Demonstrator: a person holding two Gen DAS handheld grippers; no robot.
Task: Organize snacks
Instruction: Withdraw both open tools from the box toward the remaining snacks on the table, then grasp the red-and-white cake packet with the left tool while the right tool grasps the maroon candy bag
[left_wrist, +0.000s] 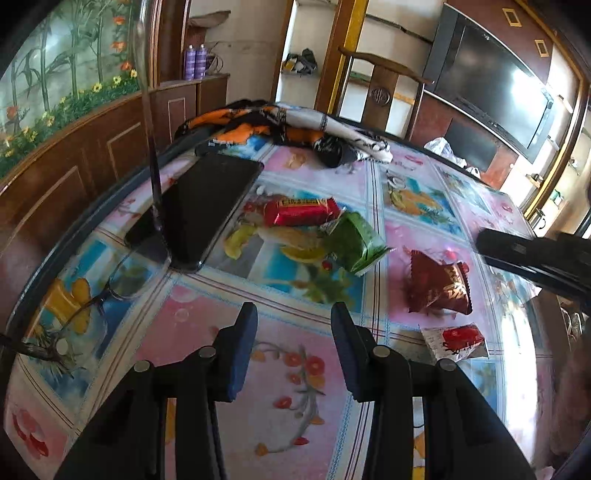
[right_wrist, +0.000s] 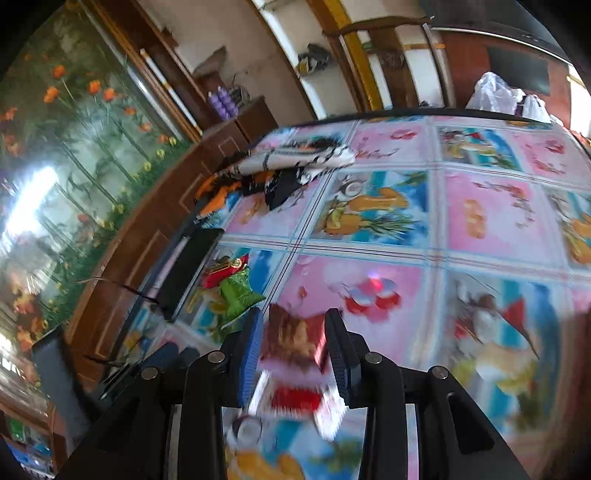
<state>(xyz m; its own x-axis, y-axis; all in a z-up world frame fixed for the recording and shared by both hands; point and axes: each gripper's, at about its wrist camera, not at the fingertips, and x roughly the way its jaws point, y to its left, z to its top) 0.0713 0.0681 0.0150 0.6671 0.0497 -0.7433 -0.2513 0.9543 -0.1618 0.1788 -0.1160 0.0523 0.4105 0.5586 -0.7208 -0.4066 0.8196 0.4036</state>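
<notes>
Several snack packets lie on the flowered tablecloth (left_wrist: 207, 332). They are a red bar (left_wrist: 301, 211), a green packet (left_wrist: 354, 240) touching it, a dark red packet (left_wrist: 439, 288) and a small white and red packet (left_wrist: 456, 341). My left gripper (left_wrist: 293, 317) hovers open and empty over a pink square, short of the green packet. My right gripper (right_wrist: 293, 317) hangs above the dark red packet (right_wrist: 295, 339), which shows blurred in the gap between the blue pads without touching them. The white and red packet (right_wrist: 299, 398) lies just nearer. The right gripper's body (left_wrist: 535, 254) enters the left wrist view from the right.
A black phone (left_wrist: 207, 206) lies left of the red bar, with a pair of glasses (left_wrist: 92, 295) beside it near the table's left edge. Crumpled orange, black and white cloth (left_wrist: 295, 129) sits at the far side. A wooden chair (left_wrist: 384, 88) stands behind the table.
</notes>
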